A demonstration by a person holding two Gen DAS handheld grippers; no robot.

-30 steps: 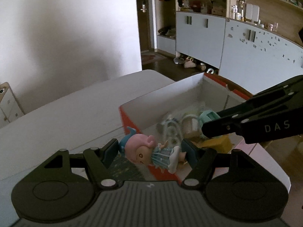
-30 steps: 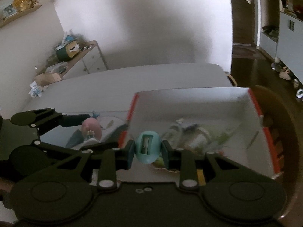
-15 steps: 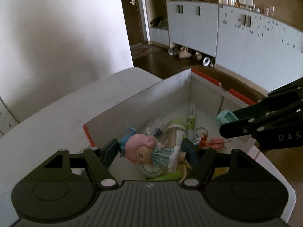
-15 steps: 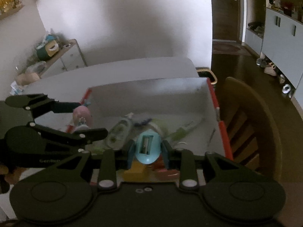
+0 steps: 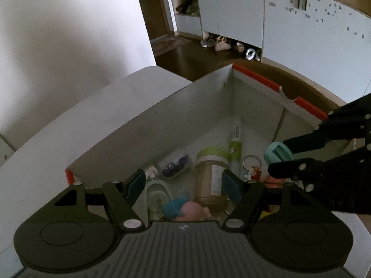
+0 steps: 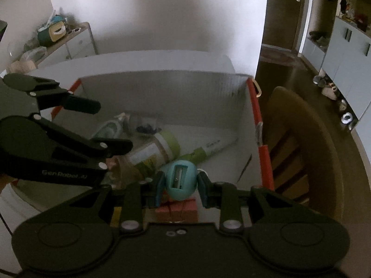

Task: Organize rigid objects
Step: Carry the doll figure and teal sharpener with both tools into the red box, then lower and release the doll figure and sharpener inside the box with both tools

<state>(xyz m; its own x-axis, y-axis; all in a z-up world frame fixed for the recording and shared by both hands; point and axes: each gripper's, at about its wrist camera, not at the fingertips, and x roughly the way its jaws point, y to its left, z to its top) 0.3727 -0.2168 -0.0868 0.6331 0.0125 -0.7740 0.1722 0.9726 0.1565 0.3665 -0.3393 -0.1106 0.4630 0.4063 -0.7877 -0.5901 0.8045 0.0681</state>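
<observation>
Right wrist view: the right gripper (image 6: 178, 185) is seen over the box (image 6: 254, 106) with its jaws slightly parted around the teal pencil sharpener (image 6: 180, 180); whether contact is kept cannot be told. To finish well, the jaws should be spread fully and the tool lifted straight up, so nothing is dragged. Left wrist view: the left gripper (image 5: 183, 185) stands open, the pink-and-blue doll (image 5: 185, 209) lying below it in the box, beside the green-lidded jar (image 5: 209, 173) and tube (image 5: 235, 148).
</observation>
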